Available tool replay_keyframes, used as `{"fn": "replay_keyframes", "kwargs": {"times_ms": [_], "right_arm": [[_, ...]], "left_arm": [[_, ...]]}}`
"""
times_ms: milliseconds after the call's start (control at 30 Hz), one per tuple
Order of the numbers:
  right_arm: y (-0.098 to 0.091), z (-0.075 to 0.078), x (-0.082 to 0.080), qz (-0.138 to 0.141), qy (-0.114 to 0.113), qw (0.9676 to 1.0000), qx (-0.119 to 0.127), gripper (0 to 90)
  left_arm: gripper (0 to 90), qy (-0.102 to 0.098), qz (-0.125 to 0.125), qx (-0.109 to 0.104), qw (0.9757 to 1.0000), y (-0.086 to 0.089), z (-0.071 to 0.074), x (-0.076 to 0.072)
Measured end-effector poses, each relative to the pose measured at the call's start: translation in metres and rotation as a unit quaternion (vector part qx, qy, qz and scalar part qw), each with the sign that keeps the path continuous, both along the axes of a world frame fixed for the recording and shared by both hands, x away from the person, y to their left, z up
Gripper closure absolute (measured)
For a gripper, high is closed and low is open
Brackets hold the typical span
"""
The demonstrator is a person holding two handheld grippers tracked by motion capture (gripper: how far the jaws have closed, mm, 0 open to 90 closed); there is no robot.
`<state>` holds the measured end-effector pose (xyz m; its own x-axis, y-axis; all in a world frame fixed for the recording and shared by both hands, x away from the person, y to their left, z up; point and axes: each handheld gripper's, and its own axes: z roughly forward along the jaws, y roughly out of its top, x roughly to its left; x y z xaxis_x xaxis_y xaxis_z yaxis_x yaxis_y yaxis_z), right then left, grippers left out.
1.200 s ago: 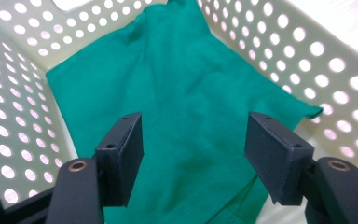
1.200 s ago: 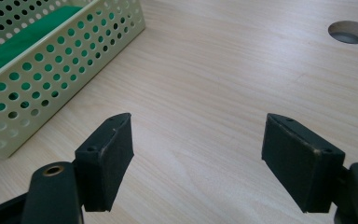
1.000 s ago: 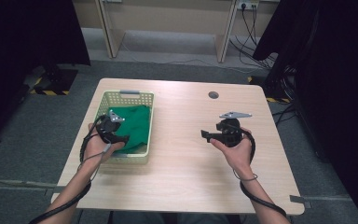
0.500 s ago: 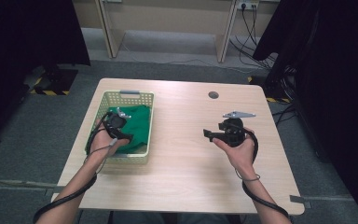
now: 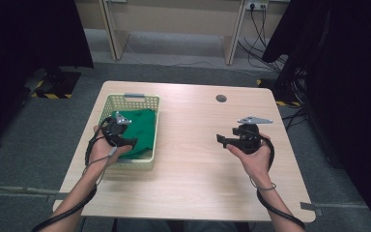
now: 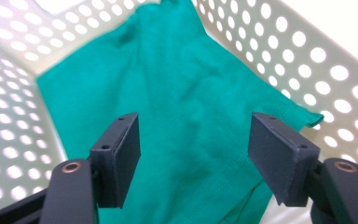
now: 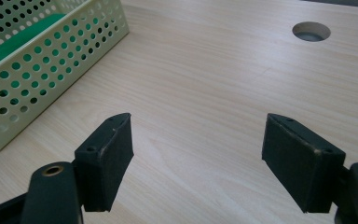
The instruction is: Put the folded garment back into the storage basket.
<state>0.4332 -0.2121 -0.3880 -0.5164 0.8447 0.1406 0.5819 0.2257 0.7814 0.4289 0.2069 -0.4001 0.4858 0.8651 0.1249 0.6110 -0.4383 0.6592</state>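
Note:
A green cloth (image 5: pixel 144 126) lies crumpled in a pale yellow perforated basket (image 5: pixel 130 97) at the table's left. My left gripper (image 5: pixel 131 141) hovers over the basket's near end, pointing down at the cloth (image 6: pixel 186 84). Its jaws (image 6: pixel 193 126) are open and have just been opening a little more, with no fabric pinched between the pads. My right gripper (image 5: pixel 221 140) is held above bare tabletop at the right, pointing left toward the basket (image 7: pixel 51 70). It (image 7: pixel 198 126) is open with nothing between its fingers.
The light wooden table (image 5: pixel 198 169) has a round cable hole (image 5: pixel 221 98) near its far edge, also in the right gripper view (image 7: pixel 311 31). Basket walls (image 6: pixel 307 60) close in around the left gripper. Dark curtains and desk legs stand beyond the table.

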Motion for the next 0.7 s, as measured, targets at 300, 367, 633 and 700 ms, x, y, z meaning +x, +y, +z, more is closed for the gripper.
{"fn": "replay_keyframes", "kwargs": {"times_ms": [300, 367, 633, 700], "right_arm": [[-0.026, -0.006, -0.01, -0.018, -0.002, 0.9998, -0.001, 25.2], [-0.032, -0.007, -0.012, -0.023, -0.001, 0.9997, 0.003, 25.2], [-0.049, -0.013, -0.022, -0.034, 0.001, 0.9994, 0.006, 25.1], [-0.052, -0.015, -0.024, -0.035, 0.002, 0.9994, 0.007, 25.1]], "left_arm": [[31.1, -0.049, 0.013, -0.031, 0.9982, 0.016, 0.004, -0.031], [30.4, -0.055, 0.016, -0.036, 0.9977, 0.019, 0.004, -0.036], [29.5, -0.077, 0.021, -0.044, 0.9958, 0.031, 0.007, -0.055], [29.6, -0.083, 0.024, -0.048, 0.9951, 0.033, 0.007, -0.058]]}}
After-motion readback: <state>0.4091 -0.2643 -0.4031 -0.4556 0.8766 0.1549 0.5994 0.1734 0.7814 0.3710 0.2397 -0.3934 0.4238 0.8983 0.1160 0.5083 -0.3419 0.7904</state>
